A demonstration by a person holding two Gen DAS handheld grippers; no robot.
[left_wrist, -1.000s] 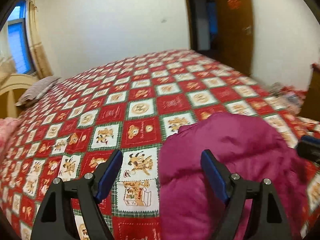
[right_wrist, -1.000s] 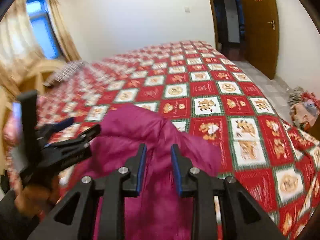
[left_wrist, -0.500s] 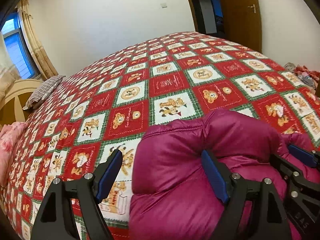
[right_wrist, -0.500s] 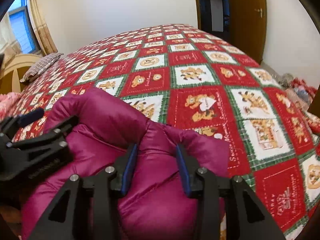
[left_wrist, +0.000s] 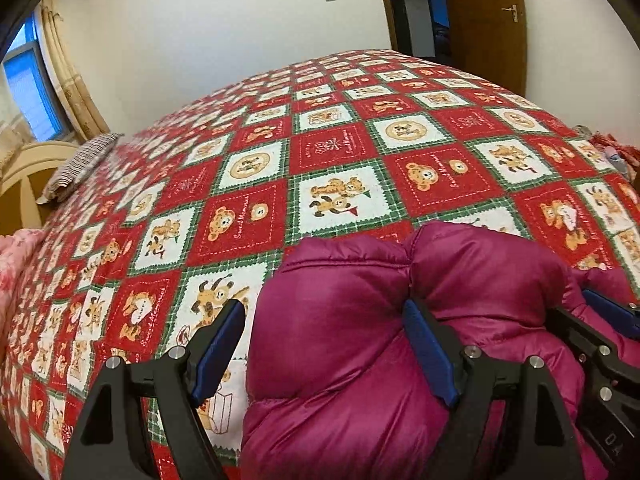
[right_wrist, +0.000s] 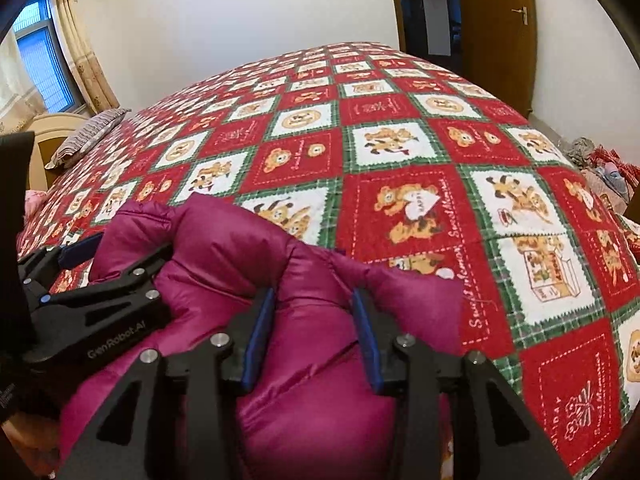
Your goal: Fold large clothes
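Our two grippers sit side by side on the puffy magenta jacket (left_wrist: 360, 340) at the near edge of the bed (left_wrist: 340, 152).

Our left gripper (left_wrist: 326, 354) is spread wide, straddling the jacket's left bulge, unpinched. Our right gripper (right_wrist: 314, 332), at three o'clock from it, is narrowed around a raised fold of padding. The free quilt runs toward twelve o'clock, so we judge the jacket goes that way.

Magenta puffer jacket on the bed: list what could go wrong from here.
The puffer jacket is slick and bulging; the right gripper pinches only a ridge, which may slip out. The left gripper is wide open astride the jacket's edge, so closing may catch too little fabric.
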